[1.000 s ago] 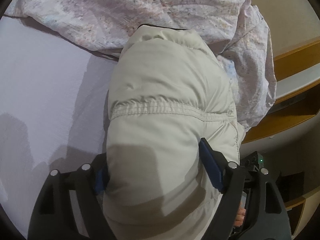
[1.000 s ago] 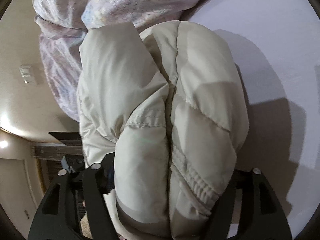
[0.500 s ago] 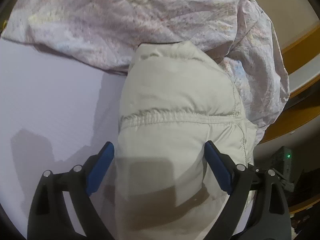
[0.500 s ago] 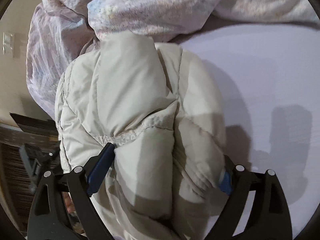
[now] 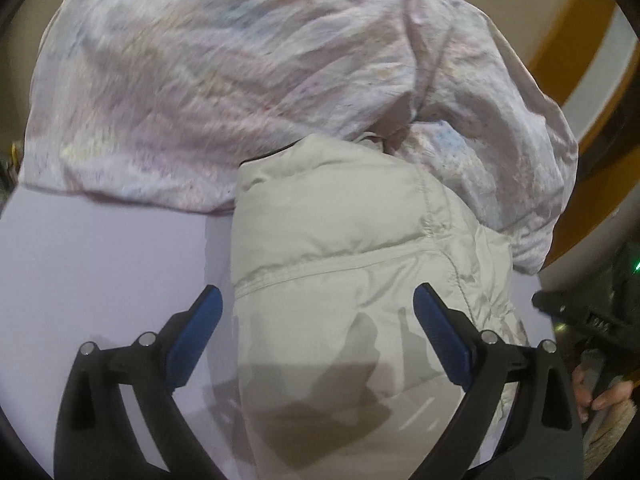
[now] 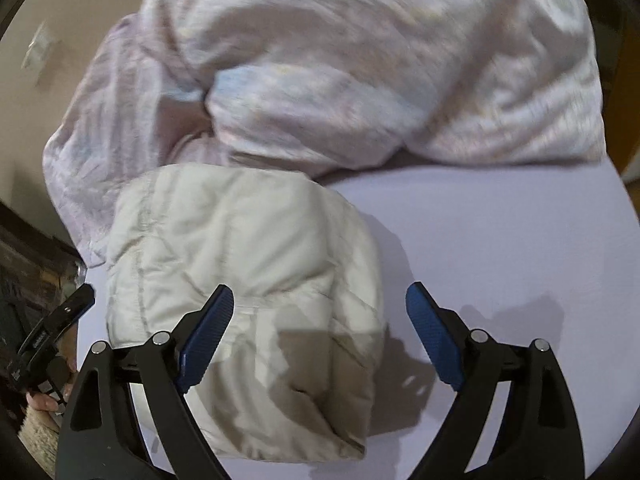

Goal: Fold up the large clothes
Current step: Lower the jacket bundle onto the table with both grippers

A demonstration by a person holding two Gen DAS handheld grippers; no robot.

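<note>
Puffy quilted cream jacket (image 5: 352, 264) bundled on smooth lilac bed (image 6: 500, 232), beside crumpled, perhaps floral duvet (image 5: 224, 92); left gripper (image 5: 318, 332) fingers widening, right gripper (image 6: 320, 330) fingers narrowing, both empty.

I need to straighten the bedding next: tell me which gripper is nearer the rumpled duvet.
Neither clearly. Both grippers, left and right, hang open above the folded jacket, which lies between them and the duvet behind it. The left's jaws are opening, the right's closing.

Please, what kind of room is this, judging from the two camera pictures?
Most likely a bedroom. The folded cream puffer jacket lies on a smooth lilac bed sheet, a crumpled pastel duvet is heaped behind it, and wooden shelving stands beside the bed.
</note>
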